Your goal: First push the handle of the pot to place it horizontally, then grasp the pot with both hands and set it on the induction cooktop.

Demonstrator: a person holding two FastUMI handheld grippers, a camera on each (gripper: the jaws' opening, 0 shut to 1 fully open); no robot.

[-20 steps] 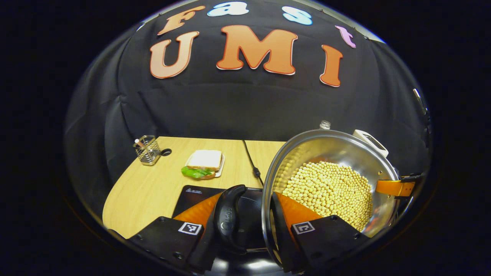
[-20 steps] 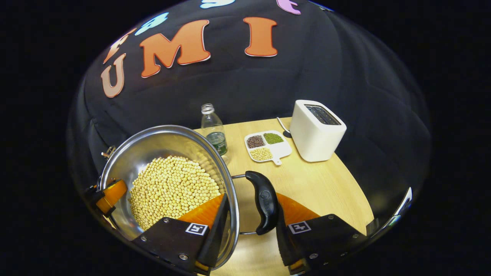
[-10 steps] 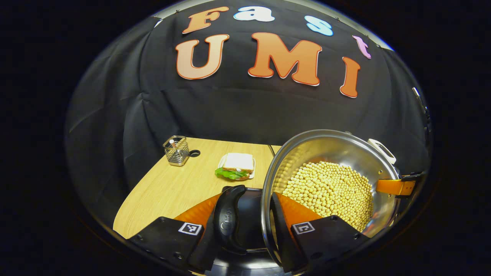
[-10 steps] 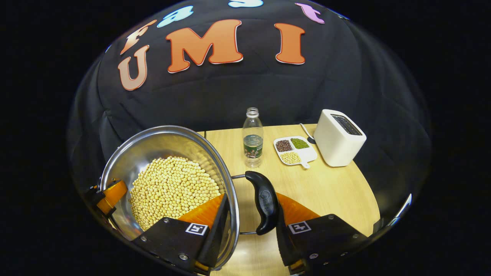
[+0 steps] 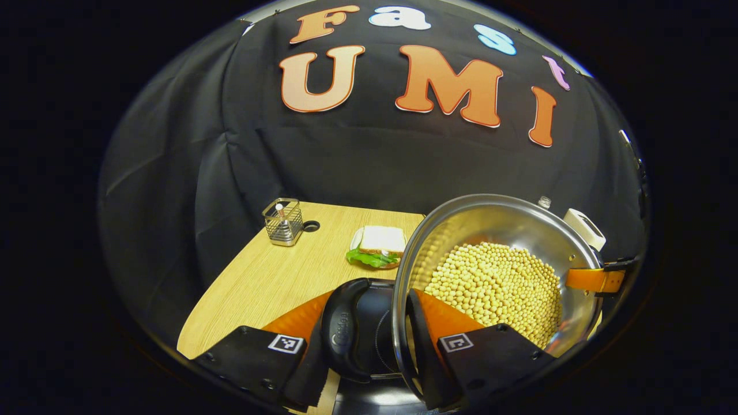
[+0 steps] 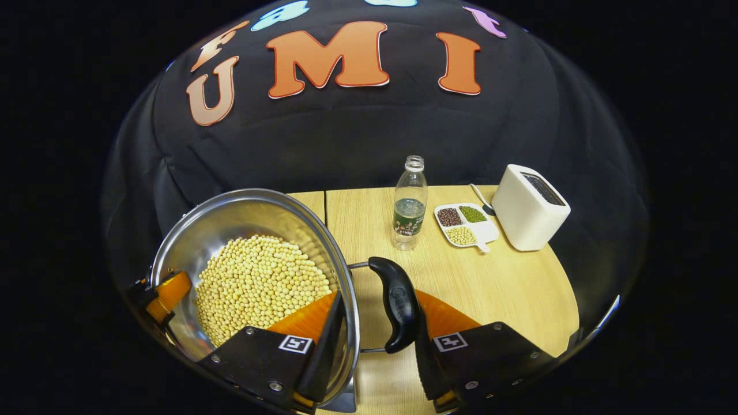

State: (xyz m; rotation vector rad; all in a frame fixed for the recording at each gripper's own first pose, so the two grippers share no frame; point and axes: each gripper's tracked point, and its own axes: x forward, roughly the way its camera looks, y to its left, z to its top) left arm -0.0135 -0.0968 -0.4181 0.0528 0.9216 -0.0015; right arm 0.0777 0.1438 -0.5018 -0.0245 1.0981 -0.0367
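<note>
Pot (image 5: pixel 536 230) of pale beans, held above the surface (image 6: pixel 490 282): left gripper (image 5: pixel 369 346) and right gripper (image 6: pixel 372 340) each clamp a side handle and rim.

The pot (image 5: pixel 501 230) blocks nearly all of the toaster (image 5: pixel 585 227) and all but the mouth of the bottle (image 5: pixel 543 201) in the left gripper view. The cooktop (image 5: pixel 375 340) shows just a dark sliver between handle and rim. In the right gripper view, the pot's near rim (image 6: pixel 346 323) covers the inner finger's tip.
</note>
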